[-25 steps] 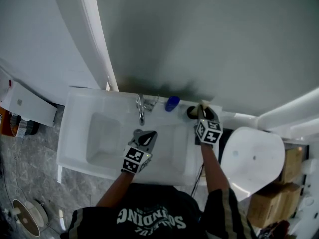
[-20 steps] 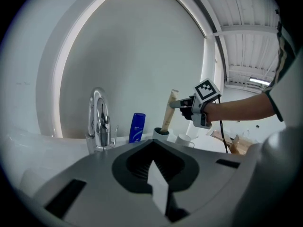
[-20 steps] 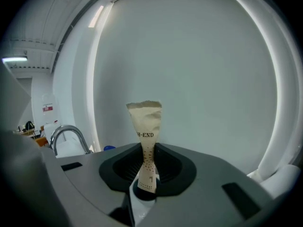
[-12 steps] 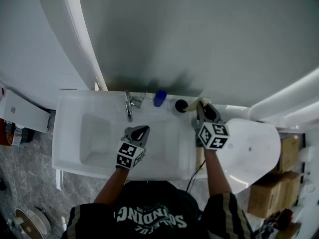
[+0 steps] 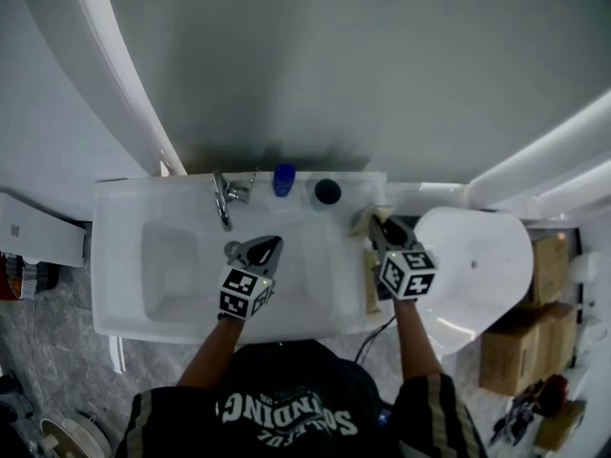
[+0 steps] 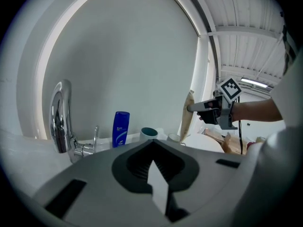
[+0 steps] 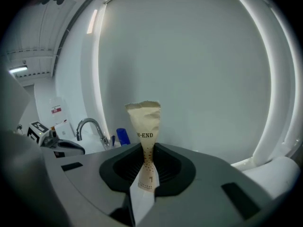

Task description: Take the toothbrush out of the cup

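The toothbrush [image 7: 144, 126] is out of the cup: it sits in a crumpled tan paper sleeve with small dark print, pinched flat at its lower part between the jaws of the right gripper [image 5: 380, 229], which are clamped on it, the puffed top of the sleeve standing upright above them. The left gripper [image 5: 267, 249] has its grey jaws together with nothing between them and hangs over the basin. The cup [image 5: 327, 192], round with a dark mouth, stands on the sink's back ledge towards the right corner, just beside a glossy blue plastic bottle [image 5: 284, 178]; the curved chrome faucet [image 5: 221, 203] rises further left on that ledge. The held toothbrush is near the sink's right edge, apart from the cup and to its right. The sink [image 5: 115, 256] is smooth white and rectangular with a deep basin, whose open middle lies under the left gripper. Past its right edge is a smooth rounded white shape [image 5: 477, 265] (it looks like a toilet lid), with cardboard boxes [image 5: 516, 351] beyond. The wall behind is plain grey, framed by a pale curved band, and the floor [image 5: 57, 351] is grey with a mottled, stone-like look
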A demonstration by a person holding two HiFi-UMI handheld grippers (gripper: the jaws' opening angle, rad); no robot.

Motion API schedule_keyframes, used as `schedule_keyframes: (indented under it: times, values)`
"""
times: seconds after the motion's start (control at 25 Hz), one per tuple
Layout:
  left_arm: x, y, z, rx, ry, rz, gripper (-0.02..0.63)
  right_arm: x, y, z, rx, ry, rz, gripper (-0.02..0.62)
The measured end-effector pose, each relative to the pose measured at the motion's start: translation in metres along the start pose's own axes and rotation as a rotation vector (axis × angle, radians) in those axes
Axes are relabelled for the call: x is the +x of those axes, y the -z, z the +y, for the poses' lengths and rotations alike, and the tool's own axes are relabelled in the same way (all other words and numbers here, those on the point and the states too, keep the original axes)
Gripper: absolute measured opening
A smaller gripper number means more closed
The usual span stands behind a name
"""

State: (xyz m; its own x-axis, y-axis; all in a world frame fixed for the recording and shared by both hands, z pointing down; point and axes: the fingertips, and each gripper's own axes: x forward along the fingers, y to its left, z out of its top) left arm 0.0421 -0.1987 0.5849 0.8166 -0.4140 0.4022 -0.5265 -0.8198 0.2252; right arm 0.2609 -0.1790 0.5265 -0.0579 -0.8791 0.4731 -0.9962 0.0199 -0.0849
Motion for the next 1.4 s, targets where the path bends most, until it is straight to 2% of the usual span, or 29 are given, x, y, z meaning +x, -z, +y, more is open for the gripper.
schedule_keyframes:
  times: [0.16,0.36,0.68,0.88,1.08,1.4]
  values:
    - [0.005,0.003,-0.005,0.002,0.017,0.009,-0.002,-0.007,0.043,-0.002,0.018,-0.004,0.097,0.06]
    - [0.009,0.006,-0.012,0.0,0.032,0.022,-0.003,-0.018,0.087,0.01,0.036,-0.05,0.235,0.057]
    - [0.01,0.008,-0.016,-0.016,0.045,0.029,-0.003,-0.033,0.183,0.027,0.082,-0.134,0.55,0.057]
    - [0.008,0.01,-0.013,-0.024,0.033,0.028,-0.002,-0.032,0.225,0.037,0.091,-0.163,0.727,0.057]
    - [0.001,0.013,-0.01,-0.051,0.024,0.025,-0.002,-0.014,0.24,0.034,0.142,-0.147,0.746,0.057]
    - [-0.008,0.014,0.0,-0.062,-0.008,0.023,-0.003,0.021,0.262,0.018,0.12,-0.053,0.744,0.057]
